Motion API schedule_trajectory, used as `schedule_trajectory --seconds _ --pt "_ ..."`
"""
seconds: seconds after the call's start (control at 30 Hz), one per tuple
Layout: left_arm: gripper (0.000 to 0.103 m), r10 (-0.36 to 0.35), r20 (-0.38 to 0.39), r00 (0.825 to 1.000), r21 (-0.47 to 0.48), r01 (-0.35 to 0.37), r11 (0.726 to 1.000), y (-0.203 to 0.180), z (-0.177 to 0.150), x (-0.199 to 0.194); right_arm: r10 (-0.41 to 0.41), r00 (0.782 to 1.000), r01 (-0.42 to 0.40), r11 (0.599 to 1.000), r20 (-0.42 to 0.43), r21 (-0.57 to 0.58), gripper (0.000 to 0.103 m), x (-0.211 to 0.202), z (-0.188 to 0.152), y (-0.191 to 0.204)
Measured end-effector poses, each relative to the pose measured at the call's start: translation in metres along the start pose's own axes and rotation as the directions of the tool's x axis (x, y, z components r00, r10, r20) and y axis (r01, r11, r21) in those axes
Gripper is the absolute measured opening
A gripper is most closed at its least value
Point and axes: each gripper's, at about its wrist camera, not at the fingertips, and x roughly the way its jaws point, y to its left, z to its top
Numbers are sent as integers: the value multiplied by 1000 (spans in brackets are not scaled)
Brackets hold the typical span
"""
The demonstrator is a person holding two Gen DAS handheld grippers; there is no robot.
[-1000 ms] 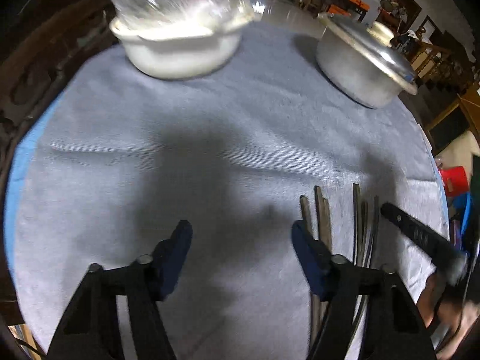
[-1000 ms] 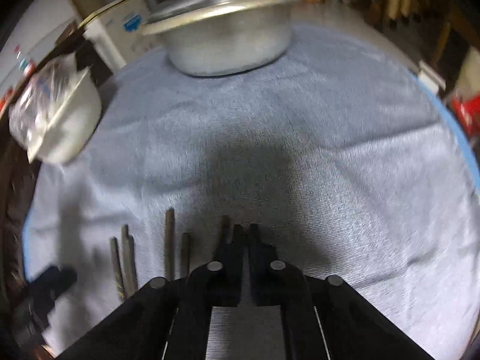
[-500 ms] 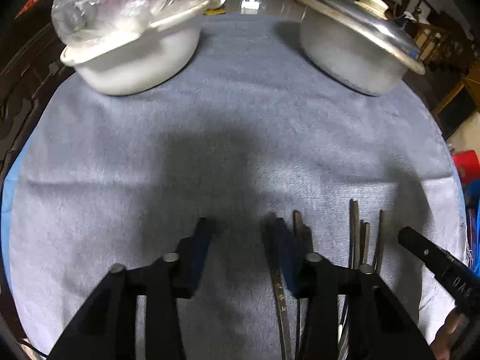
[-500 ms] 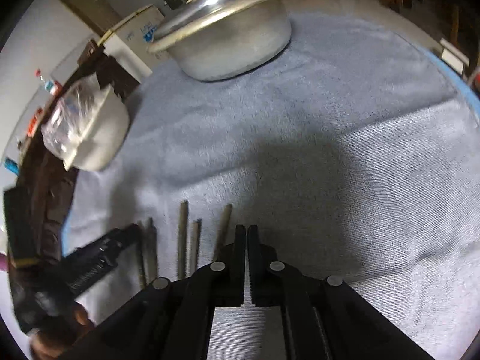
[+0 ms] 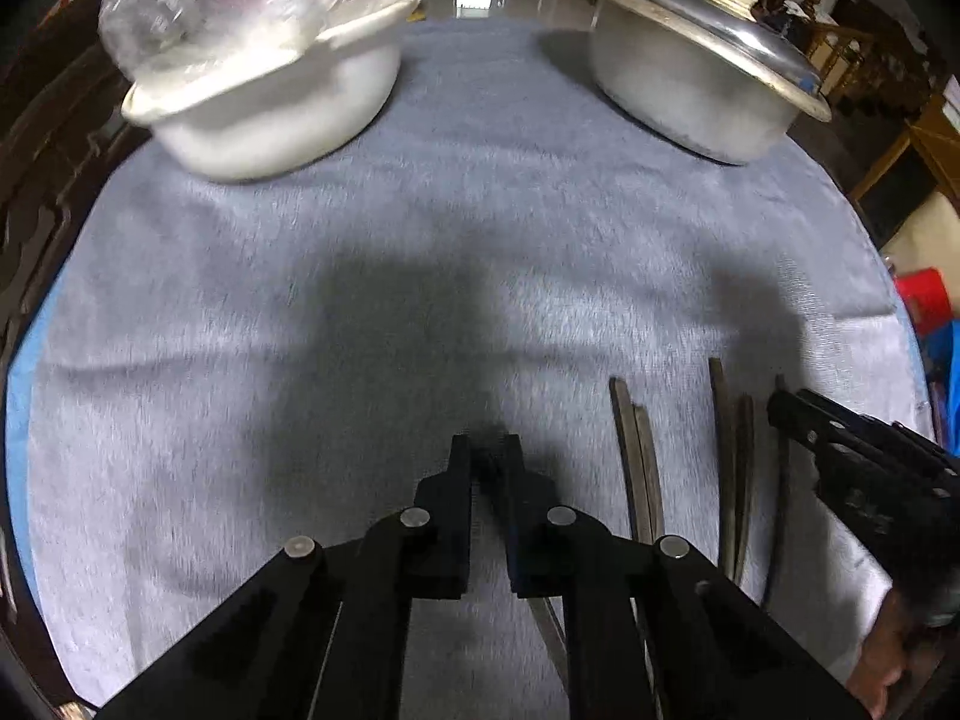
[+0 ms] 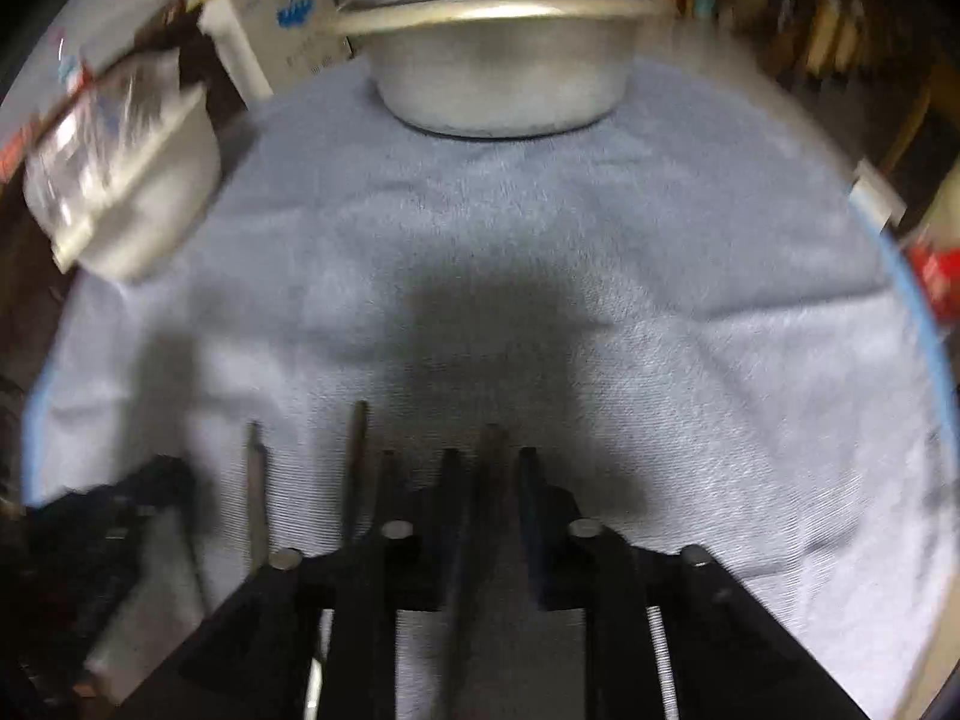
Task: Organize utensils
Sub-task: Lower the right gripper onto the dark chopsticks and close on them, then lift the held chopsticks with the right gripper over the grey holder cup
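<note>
Two black two-finger grippers work over a pale grey-blue cloth (image 5: 420,228) spread across the table. Left gripper (image 5: 485,459) is clenched on the handle end of a slim dark metal utensil (image 5: 543,618), whose lower length shows beneath the right-hand finger; the pads sit nearly together on it. Right gripper (image 6: 486,468) has its jaws opening, with a narrow gap between them, and a thin dark utensil handle (image 6: 491,450) lies on the cloth in that gap; blur prevents telling whether the pads press on it. Remaining dark metal utensils (image 5: 639,468) lie side by side on the cloth, roughly parallel, handles pointing away from the cameras, between the two grippers in the left wrist view. A white bowl covered with a clear plastic bag (image 5: 264,78) stands at the far left of the cloth. A lidded aluminium pot (image 5: 696,78) stands at the far right, well apart from the utensils. Part of a person's hand (image 5: 882,660) is visible at the lower right edge, behind the right gripper's body.
</note>
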Motion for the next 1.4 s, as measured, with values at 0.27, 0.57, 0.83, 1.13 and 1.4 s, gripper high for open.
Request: schedule_trajectory --seconds 0.27,0.57,0.83,1.13,1.4 --pt "24 53 1 999 -6 -53 999 -19 -8 0 30 999 -30 999 24 23 6 -5 -11 -14" --pt "5 -6 66 998 -43 9 999 -13 -17 -7 195 964 -215 972 179 97 6 -67 -44 -60" --pt "5 -93 266 959 -6 99 995 0 -56 -105 305 877 -358 930 371 83 6 -149 -92 -71" --pt "5 -110 577 809 24 118 993 4 -154 -244 193 745 -295 954 639 56 6 -238 -168 -56" --pt "5 -125 732 670 40 141 989 0 -211 -321 115 622 -260 963 775 66 6 -304 -215 -42"
